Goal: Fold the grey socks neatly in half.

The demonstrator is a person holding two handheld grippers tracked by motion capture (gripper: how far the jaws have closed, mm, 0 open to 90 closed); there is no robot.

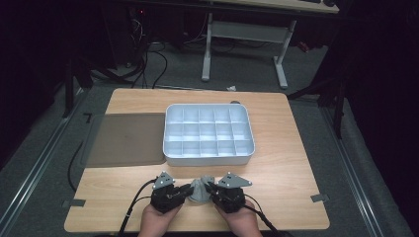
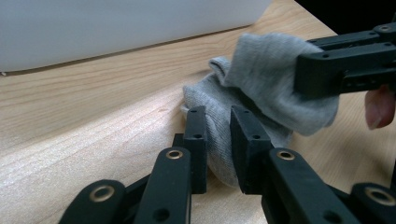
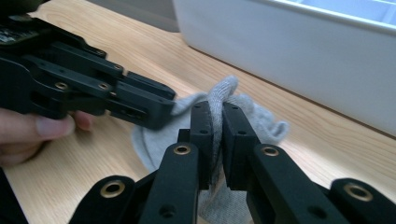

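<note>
Both tools, left point(image 1: 187, 191) and right point(image 1: 211, 188), pinch the grey sock point(image 1: 199, 192) beside the bare-celled white tray point(image 1: 209, 160)

A white divided organizer tray point(image 1: 209, 157) with rows of small compartments sits at the centre of the wooden table point(image 1: 286, 148). Touching its 9 o'clock side lies a flat grey mat point(image 1: 126, 139). Beyond the table, at 12 o'clock, stand the white legs of a desk point(image 1: 281, 64), with black cables point(image 1: 148, 64) on the floor at 11 o'clock.
</note>
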